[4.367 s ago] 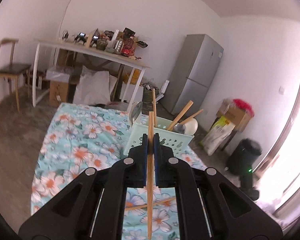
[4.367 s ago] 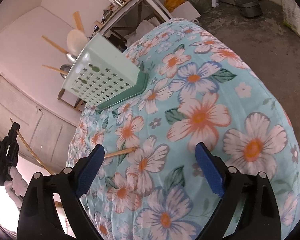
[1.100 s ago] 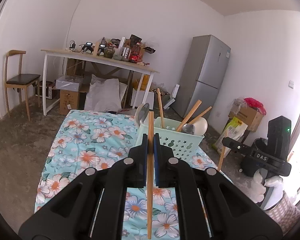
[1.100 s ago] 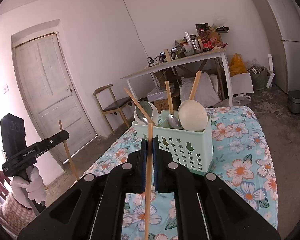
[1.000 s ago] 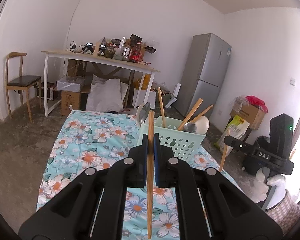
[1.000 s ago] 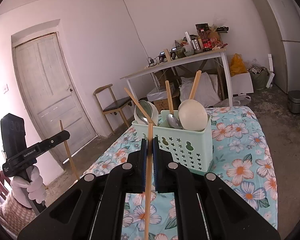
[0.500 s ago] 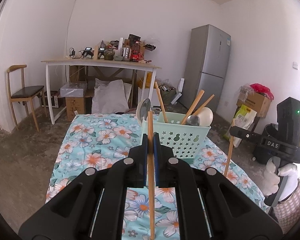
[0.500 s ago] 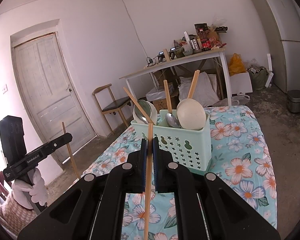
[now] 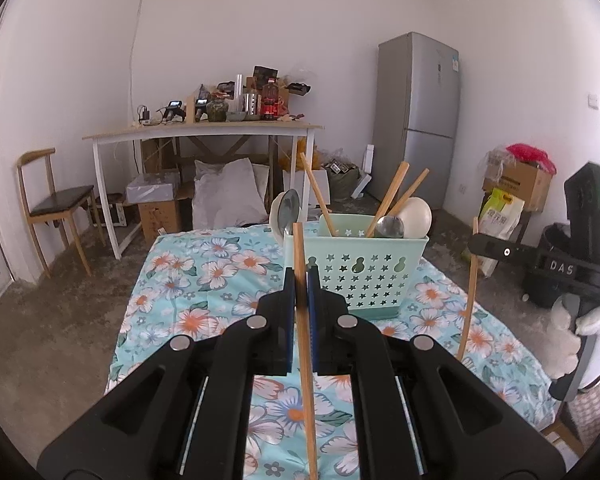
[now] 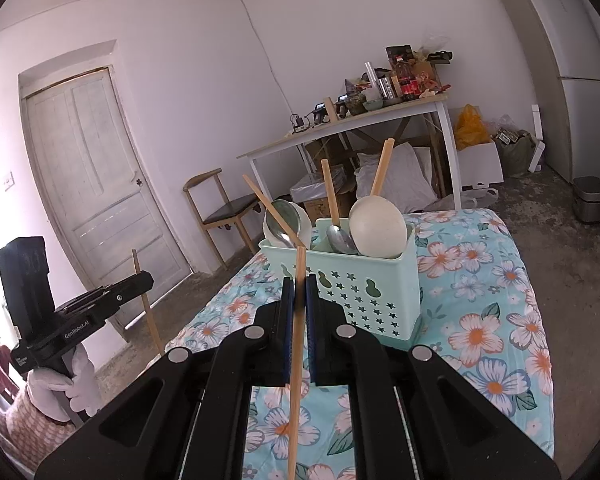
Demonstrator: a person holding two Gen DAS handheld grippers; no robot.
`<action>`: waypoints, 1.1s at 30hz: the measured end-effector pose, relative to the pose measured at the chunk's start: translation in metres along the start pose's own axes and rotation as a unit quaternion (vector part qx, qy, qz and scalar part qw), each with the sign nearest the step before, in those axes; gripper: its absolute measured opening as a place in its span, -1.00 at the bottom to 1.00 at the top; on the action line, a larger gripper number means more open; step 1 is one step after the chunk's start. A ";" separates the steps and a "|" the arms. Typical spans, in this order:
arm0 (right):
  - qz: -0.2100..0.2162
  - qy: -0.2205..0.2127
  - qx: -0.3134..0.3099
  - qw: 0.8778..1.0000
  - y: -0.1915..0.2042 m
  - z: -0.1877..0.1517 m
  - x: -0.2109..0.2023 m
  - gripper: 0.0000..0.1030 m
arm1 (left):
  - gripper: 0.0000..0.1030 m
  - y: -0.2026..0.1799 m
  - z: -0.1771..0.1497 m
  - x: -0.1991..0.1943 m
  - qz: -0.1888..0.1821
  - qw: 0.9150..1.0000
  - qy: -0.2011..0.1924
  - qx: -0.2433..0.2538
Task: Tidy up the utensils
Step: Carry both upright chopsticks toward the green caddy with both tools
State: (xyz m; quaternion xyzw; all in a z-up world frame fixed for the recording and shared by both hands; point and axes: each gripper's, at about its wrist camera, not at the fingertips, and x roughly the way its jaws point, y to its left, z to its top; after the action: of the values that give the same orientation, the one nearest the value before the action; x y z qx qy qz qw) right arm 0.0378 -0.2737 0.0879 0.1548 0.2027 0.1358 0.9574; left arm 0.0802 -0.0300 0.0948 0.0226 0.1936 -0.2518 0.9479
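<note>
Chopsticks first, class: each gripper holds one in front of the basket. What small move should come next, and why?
Probably carry the left gripper forward and over the green basket. Its chopstick is clamped upright, short of the rim; the right gripper holds its own chopstick likewise.

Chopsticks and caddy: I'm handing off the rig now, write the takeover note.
Left hand-held gripper: shut on a wooden chopstick, held upright.
Right hand-held gripper: shut on a second chopstick, also upright.
Mint-green utensil caddy stands on the floral tablecloth, just ahead of both grippers. It already holds spoons, a white ladle and a few chopsticks.
Done: both chopsticks picked up.
Left: drop each chopstick into the caddy, probably one at a time, then release.
</note>
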 end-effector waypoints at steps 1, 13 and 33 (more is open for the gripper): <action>0.000 0.000 0.000 1.000 0.000 0.000 0.000 -0.88 | -0.90 -0.002 0.000 0.001 0.003 1.000 0.001 0.006; 0.000 0.000 0.001 1.000 -0.001 0.000 -0.001 -0.88 | -0.89 -0.028 0.000 0.007 0.025 0.998 0.005 0.063; 0.013 -0.007 0.011 1.000 -0.011 -0.001 -0.008 -0.88 | -0.88 -0.043 0.007 0.028 0.072 0.992 0.045 0.088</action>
State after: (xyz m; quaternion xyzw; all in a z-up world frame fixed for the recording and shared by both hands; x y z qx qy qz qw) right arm 0.0326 -0.2860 0.0854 0.1692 0.1951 0.1449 0.9551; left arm 0.0843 -0.0819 0.0931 0.1316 0.2109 -0.1982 0.9481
